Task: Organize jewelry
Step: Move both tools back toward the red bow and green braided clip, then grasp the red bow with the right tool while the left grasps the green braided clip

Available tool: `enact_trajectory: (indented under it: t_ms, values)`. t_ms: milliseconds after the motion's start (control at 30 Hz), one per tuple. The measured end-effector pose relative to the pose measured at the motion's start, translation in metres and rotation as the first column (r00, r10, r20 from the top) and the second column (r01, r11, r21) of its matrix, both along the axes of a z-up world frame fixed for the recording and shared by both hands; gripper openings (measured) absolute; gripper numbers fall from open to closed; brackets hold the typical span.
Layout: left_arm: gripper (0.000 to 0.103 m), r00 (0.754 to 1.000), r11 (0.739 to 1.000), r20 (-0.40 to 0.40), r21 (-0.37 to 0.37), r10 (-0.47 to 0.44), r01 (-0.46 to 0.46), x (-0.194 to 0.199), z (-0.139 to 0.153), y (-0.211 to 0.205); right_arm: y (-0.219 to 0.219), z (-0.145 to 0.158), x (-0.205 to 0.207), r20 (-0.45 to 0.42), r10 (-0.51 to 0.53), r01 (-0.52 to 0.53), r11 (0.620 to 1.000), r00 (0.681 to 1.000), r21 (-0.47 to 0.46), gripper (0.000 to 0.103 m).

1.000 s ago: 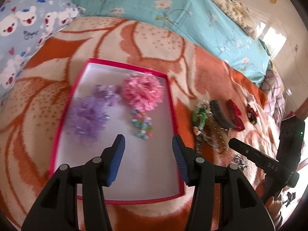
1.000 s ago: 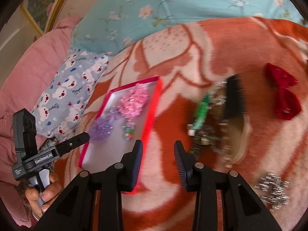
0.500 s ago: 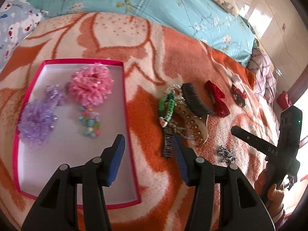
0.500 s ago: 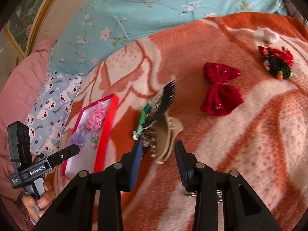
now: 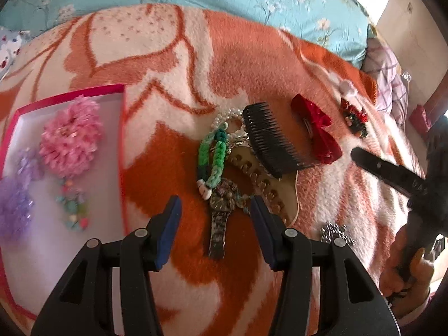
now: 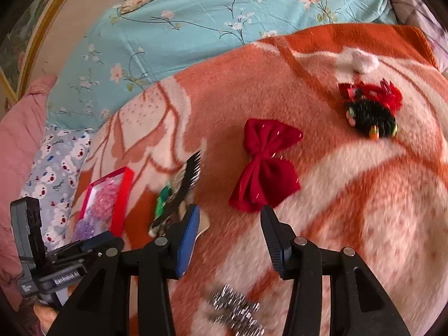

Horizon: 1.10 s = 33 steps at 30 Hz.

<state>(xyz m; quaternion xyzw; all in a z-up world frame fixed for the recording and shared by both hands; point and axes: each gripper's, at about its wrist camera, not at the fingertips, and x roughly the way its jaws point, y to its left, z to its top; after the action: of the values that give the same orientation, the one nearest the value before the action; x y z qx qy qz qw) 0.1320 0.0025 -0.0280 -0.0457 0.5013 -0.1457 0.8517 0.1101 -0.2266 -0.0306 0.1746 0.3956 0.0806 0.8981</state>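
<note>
A pink-rimmed white box (image 5: 70,96) lies at the left and holds a pink scrunchie (image 5: 71,140), purple scrunchies (image 5: 14,204) and a beaded piece (image 5: 72,210). On the blanket lies a pile: green braided bracelet (image 5: 212,156), watch (image 5: 219,215), black comb (image 5: 268,137), tan studded clip (image 5: 268,190). My left gripper (image 5: 215,218) is open and empty over the watch. My right gripper (image 6: 229,238) is open and empty, just below a red bow (image 6: 266,165). A red-and-black hair tie (image 6: 369,109) lies further right. A silver piece (image 6: 238,310) lies under the right gripper.
The orange and white blanket (image 5: 182,56) covers the bed. A blue floral pillow (image 6: 210,14) lies behind it. A bear-print pillow (image 6: 56,162) lies at the left. A white pompom (image 6: 361,61) lies near the blanket's far edge. The other gripper's handle shows in each view.
Both grippers have swung right, away from the box. The left one now sits over the pile of jewelry, the right one near the red bow. Both stay open.
</note>
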Motion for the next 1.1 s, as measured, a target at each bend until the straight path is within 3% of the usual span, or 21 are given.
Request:
enact_trajectory:
  t_ms: [200, 400, 433, 633, 867, 1100]
  values:
    - [0.05, 1.0, 0.999, -0.029, 0.042, -0.003, 0.004, 0.032, -0.018, -0.018, -0.007, -0.001, 0.032, -0.005, -0.018, 0.018, 0.999, 1.0, -0.049, 0.052]
    - [0.05, 0.998, 0.997, -0.062, 0.074, -0.022, 0.026, 0.052, -0.037, -0.032, -0.015, -0.022, 0.058, -0.066, -0.045, 0.04, 0.997, 0.997, -0.07, 0.053]
    - [0.047, 0.997, 0.997, -0.07, 0.073, -0.022, 0.027, 0.054, -0.04, -0.033, -0.016, -0.026, 0.061, -0.077, -0.045, 0.04, 0.997, 0.996, -0.073, 0.054]
    - [0.01, 0.996, 0.997, -0.087, 0.082, -0.006, 0.013, 0.064, -0.054, -0.029, -0.01, -0.039, 0.075, -0.091, -0.048, 0.036, 0.991, 0.995, -0.132, 0.058]
    - [0.009, 0.998, 1.0, -0.063, 0.014, 0.001, 0.0, 0.057, -0.042, -0.018, -0.007, -0.039, 0.067, -0.077, -0.033, 0.025, 0.994, 0.997, -0.102, 0.025]
    - [0.009, 1.0, 0.999, -0.019, -0.037, 0.006, -0.007, 0.038, -0.018, -0.003, -0.001, -0.027, 0.05, -0.05, -0.011, 0.009, 0.998, 0.999, -0.056, 0.021]
